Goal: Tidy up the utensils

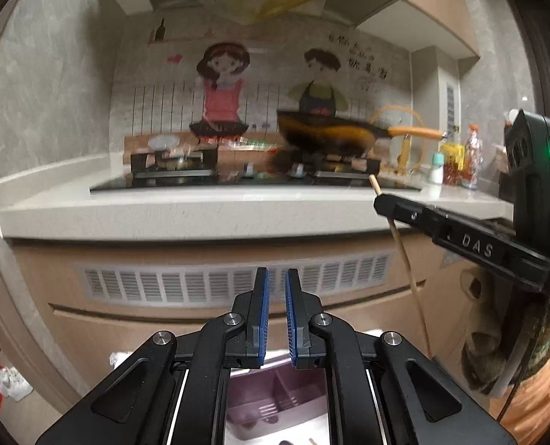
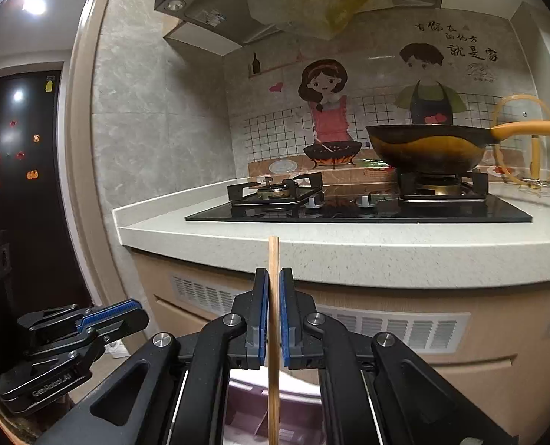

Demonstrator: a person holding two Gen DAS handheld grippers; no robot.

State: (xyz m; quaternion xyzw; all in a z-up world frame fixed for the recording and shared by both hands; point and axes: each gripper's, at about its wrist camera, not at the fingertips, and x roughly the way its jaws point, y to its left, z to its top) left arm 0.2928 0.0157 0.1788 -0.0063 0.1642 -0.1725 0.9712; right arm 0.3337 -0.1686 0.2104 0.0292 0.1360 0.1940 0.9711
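Note:
My right gripper (image 2: 273,278) is shut on a thin wooden chopstick (image 2: 273,256) that stands upright between its blue pads, its top end just above the fingertips. The same chopstick (image 1: 408,263) and right gripper (image 1: 380,202) show at the right of the left wrist view. My left gripper (image 1: 276,278) holds nothing, with a narrow gap between its blue pads. It also appears at the lower left of the right wrist view (image 2: 134,313). A pink utensil tray (image 1: 275,404) with compartments lies below both grippers; it shows in the right wrist view (image 2: 249,408) too.
A stone countertop (image 2: 349,244) with a black gas hob (image 2: 356,211) runs ahead. A dark wok (image 2: 430,144) with an orange handle sits on the right burner. Bottles (image 1: 460,163) stand at the counter's right end. Vented cabinet fronts (image 1: 234,282) are below.

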